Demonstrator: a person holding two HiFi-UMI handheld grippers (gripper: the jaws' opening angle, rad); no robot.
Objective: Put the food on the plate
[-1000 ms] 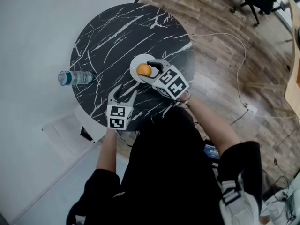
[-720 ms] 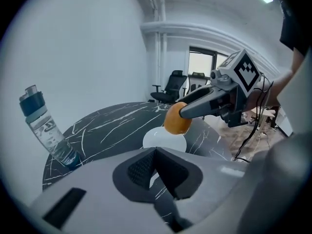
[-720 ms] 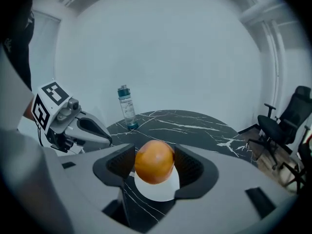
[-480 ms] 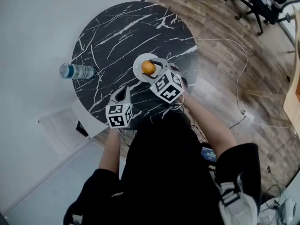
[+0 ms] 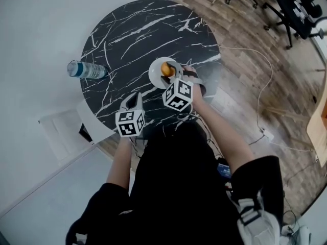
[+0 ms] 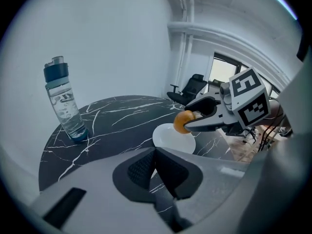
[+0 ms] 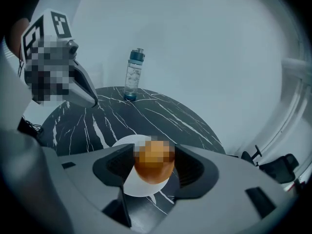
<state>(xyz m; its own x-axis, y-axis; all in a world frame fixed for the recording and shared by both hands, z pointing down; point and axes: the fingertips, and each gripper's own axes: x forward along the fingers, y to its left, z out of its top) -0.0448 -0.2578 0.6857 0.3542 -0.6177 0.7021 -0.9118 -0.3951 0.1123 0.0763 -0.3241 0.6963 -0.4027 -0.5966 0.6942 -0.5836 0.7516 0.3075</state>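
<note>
Orange, round, smooth food (image 7: pixel 153 168) over white plate (image 5: pixel 155 73).

an office-like room; black swivel chairs (image 5: pixel 292 8) on a wood-plank floor (image 5: pixel 245 50); a loose cable (image 5: pixel 270 70); plain white walls (image 6: pixel 107 43); a round marble table (image 5: pixel 133 34)

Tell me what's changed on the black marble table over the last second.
The left gripper closed its jaws on nothing, over the near edge of the round black marble table. Unchanged: the right gripper stays shut on the round orange food over the small white plate, not yet released. The clear water bottle with a blue cap stands near the table's rim.
</note>
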